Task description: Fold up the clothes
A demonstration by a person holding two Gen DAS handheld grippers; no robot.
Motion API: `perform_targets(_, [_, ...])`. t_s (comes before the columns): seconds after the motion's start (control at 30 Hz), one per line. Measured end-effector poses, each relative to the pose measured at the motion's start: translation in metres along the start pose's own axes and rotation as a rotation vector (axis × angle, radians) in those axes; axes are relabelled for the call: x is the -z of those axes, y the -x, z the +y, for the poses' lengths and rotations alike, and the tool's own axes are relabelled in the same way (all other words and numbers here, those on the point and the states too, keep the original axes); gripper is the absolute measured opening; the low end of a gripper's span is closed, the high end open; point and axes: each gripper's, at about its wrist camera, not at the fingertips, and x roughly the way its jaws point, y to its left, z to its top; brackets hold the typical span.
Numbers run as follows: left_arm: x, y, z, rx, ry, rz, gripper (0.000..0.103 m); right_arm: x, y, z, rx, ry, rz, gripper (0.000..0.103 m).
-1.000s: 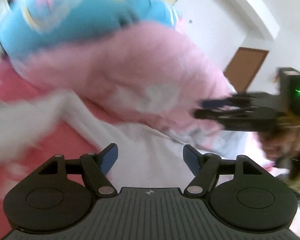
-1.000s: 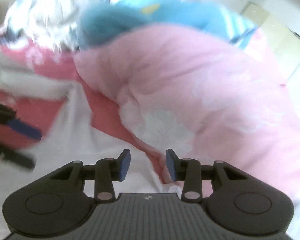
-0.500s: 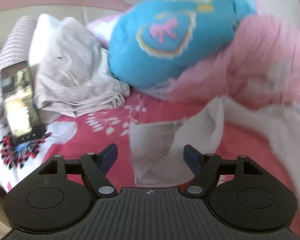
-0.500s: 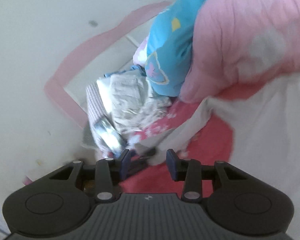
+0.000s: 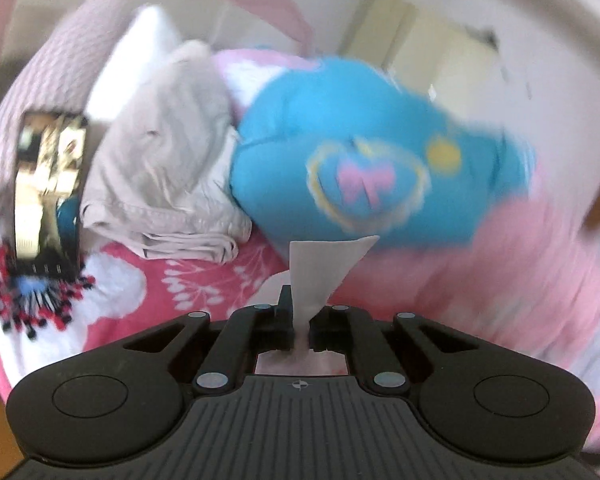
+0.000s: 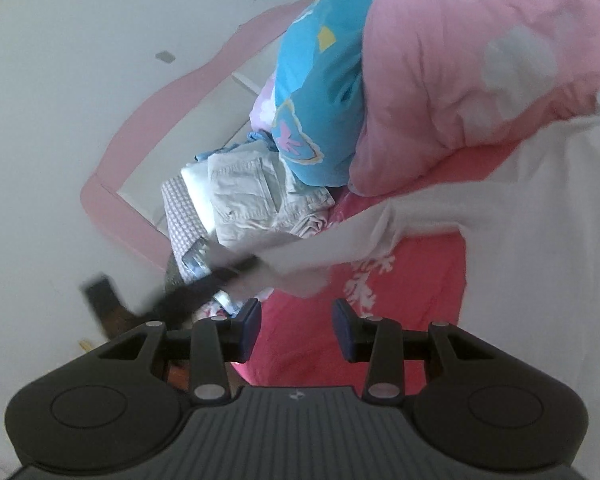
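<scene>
Where the thin white cotton garment [image 6: 540, 216] lies spread over the coral-pink floral bed sheet [image 6: 420, 280], one corner of it [image 5: 320, 276] is seen pinched between the pressed-together fingers of the left gripper [image 5: 300, 330] and drawn up off the bed, a small triangle of cloth standing above the jaws. From the right wrist view the same corner is seen pulled out in a long tongue toward the blurred dark left gripper [image 6: 220, 276]. The right gripper [image 6: 296, 328] is held partly spread with nothing between its blue pads [image 6: 249, 328], above bare sheet. The cloth is judged light, limp and easily creased; it would sag and slide if held at one point only, so a second hold at another corner or along a hem is judged best. A folded pale beige pair of trousers [image 5: 160, 176], a blue plush cushion with a pink bow [image 5: 360, 168] and a pink quilt [image 6: 480, 80] are set behind, well apart from the grip. A phone [image 5: 46, 196] is propped beside the trousers. No brand, label or legible writing can be made out
</scene>
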Motion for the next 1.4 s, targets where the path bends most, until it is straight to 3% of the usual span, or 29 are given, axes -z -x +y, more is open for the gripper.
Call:
perform_targets(0.13, [-0.018, -0.001, 0.031, 0.052, 0.194, 0.034, 0.005, -0.002, -0.016, 0.005, 0.028, 0.042, 0.009, 0.042])
perform_targets(0.3, [-0.012, 0.0, 0.057, 0.022, 0.331, 0.012, 0.005, 0.004, -0.028, -0.005, 0.043, -0.002, 0.028, 0.042])
perform_targets(0.47, [-0.005, 0.012, 0.063, 0.023, 0.379, -0.042, 0.005, 0.006, -0.037, -0.011, 0.076, -0.023, 0.037, 0.042])
perform_targets(0.6, [-0.02, 0.004, 0.055, 0.034, 0.399, -0.107, 0.005, 0.005, -0.04, -0.002, 0.095, 0.016, 0.041, 0.042])
perform_targets(0.8, [-0.068, -0.065, 0.027, -0.1, 0.338, -0.138, 0.007, 0.015, -0.029, -0.003, 0.103, 0.006, 0.037, 0.042])
perform_targets(0.9, [-0.085, -0.115, 0.021, -0.207, 0.299, -0.107, 0.017, 0.018, -0.022, -0.012, 0.129, -0.009, 0.042, 0.042])
perform_targets(0.93, [-0.088, -0.129, 0.021, -0.245, 0.291, -0.087, 0.026, 0.018, -0.02, -0.016, 0.136, -0.018, 0.043, 0.042])
perform_targets(1.03, [-0.086, -0.149, 0.027, -0.297, 0.291, -0.069, 0.031, 0.018, -0.016, -0.027, 0.143, -0.052, 0.037, 0.042])
perform_targets(1.2, [-0.082, -0.125, 0.027, -0.27, 0.214, -0.096, 0.046, 0.017, -0.017, -0.037, 0.148, -0.063, 0.043, 0.042])
perform_targets(1.27, [-0.078, -0.103, 0.024, -0.262, 0.155, -0.139, 0.062, 0.015, -0.021, -0.038, 0.153, -0.051, 0.051, 0.042])
perform_targets(1.4, [-0.069, -0.059, 0.022, -0.248, 0.073, -0.206, 0.068, 0.004, -0.037, -0.022, 0.178, 0.069, 0.077, 0.042])
